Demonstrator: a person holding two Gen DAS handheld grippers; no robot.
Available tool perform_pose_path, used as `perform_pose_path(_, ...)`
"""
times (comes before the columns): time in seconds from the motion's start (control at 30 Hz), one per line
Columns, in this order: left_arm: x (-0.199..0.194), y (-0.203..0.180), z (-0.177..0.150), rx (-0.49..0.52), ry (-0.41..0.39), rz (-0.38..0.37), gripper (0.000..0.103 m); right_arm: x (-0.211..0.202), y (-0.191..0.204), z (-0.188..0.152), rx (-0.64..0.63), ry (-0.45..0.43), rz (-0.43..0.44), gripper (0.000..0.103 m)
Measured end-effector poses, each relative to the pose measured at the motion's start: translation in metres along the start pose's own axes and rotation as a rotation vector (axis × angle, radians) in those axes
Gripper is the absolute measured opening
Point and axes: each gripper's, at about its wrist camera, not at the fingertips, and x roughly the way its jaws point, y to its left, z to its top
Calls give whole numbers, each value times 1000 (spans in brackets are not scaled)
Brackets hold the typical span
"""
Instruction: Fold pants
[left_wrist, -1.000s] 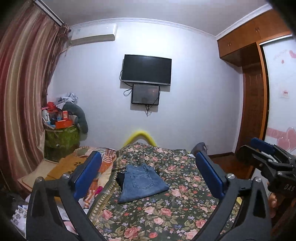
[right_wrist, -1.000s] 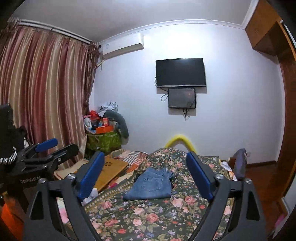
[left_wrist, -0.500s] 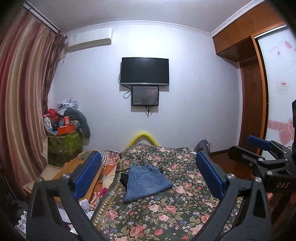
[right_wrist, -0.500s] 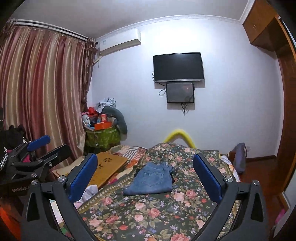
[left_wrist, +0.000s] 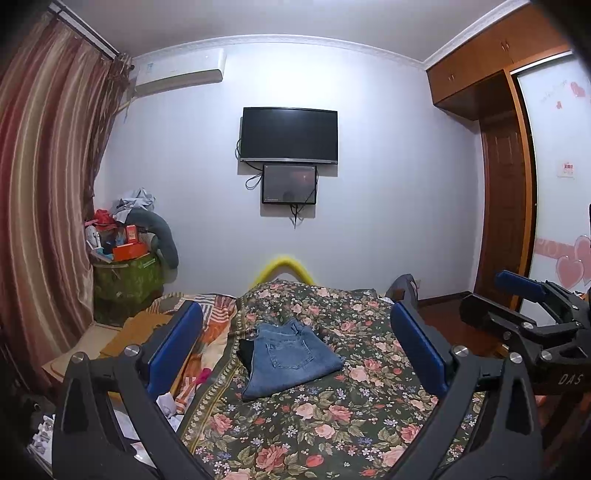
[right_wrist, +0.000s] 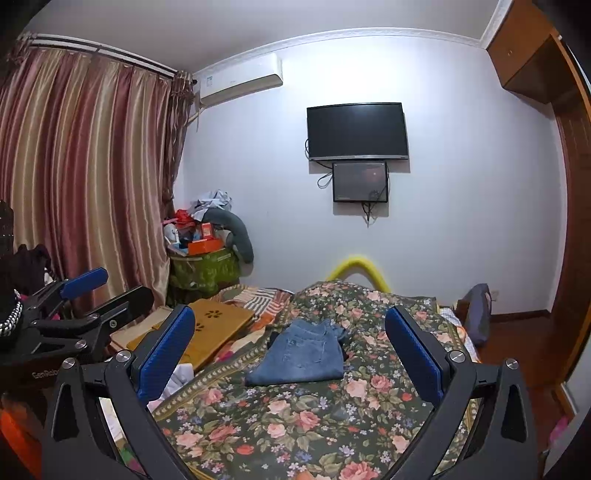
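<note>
Floral bedspread (left_wrist: 332, 406) lies open around folded jeans (left_wrist: 291, 356).

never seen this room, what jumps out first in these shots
The folded blue jeans lie alone mid-bed on the flowered bedspread, a dark garment peeking from under their left edge. Both open tools, left and right, frame them without touching. A black TV hangs on the far wall.

Both wrist views face the bed (left_wrist: 295, 424) (side by side) from its near end.
</note>
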Motion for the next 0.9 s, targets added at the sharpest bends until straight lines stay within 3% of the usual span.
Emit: perform_pose_path(0.9,5,3,-2,-14,14,-25,103,-2,-2,5,16,9,-3,102)
